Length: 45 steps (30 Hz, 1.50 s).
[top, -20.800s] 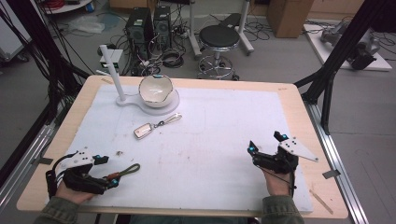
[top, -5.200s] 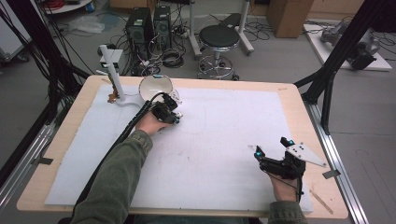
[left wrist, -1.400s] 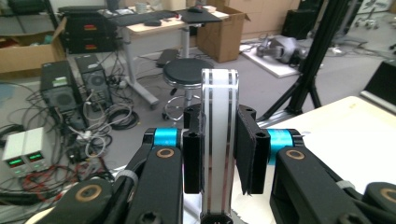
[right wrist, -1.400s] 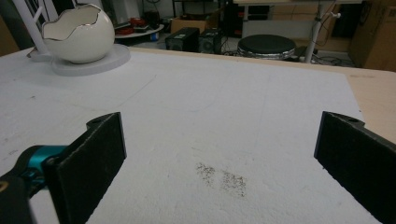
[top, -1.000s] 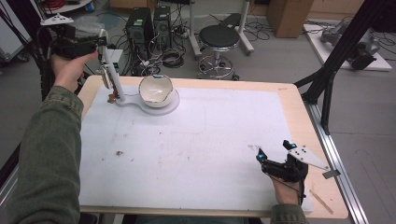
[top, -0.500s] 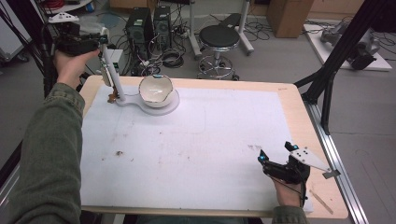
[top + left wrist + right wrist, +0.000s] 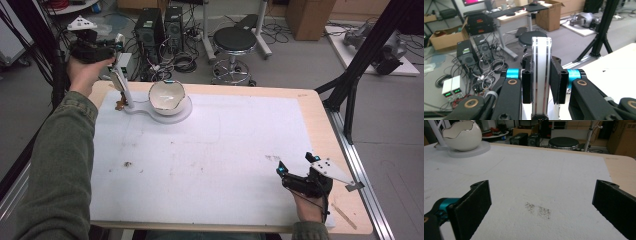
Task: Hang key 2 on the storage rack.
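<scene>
A white egg-shaped bowl (image 7: 166, 95) (image 7: 461, 136) sits on a round white base (image 7: 184, 113) (image 7: 482, 146) at the back left of the white mat. A slim white post (image 7: 123, 88) (image 7: 541, 50) rises from that base's left end. My left gripper (image 7: 118, 44) (image 7: 541, 75) is raised at the post's top, jaws shut on it from both sides. My right gripper (image 7: 281, 174) (image 7: 541, 202) rests low at the front right of the table, open, with nothing between its pads.
Small dark smudges mark the mat (image 7: 127, 163) (image 7: 539, 210). A thin stick (image 7: 345, 216) lies on the wooden edge at the front right. Behind the table stand a black stool (image 7: 235, 40) and computer towers (image 7: 152, 25). Black frame struts (image 7: 350, 75) flank the table.
The left hand has shifted slightly at the post's top over the last second. Five seconds ago it reached to the bowl's base. The right gripper has stayed in place.
</scene>
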Each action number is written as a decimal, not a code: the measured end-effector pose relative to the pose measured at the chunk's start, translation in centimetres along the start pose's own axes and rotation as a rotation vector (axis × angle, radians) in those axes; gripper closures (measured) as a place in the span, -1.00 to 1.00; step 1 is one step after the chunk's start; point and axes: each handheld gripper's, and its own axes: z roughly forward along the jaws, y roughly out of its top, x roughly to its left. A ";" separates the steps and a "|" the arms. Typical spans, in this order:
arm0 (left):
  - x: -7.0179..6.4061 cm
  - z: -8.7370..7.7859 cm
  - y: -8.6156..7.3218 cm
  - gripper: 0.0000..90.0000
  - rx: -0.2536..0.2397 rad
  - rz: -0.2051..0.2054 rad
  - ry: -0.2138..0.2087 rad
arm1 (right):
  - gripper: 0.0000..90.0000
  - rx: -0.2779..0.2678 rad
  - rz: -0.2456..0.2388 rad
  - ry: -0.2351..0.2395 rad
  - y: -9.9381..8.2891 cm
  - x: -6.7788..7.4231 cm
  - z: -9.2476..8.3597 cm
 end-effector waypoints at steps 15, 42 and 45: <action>0.7 -1.0 0.1 0.38 0.013 -0.106 -0.027 | -0.98 -0.001 0.001 -0.007 -0.1 -0.1 -0.1; -2.5 -3.4 -1.3 -0.96 0.080 -0.138 -0.119 | -0.98 -0.001 -0.019 0.036 0.4 0.5 1.4; -3.2 -3.8 -1.4 -0.96 0.075 -0.129 -0.137 | -0.98 -0.004 -0.023 0.042 0.5 0.7 1.6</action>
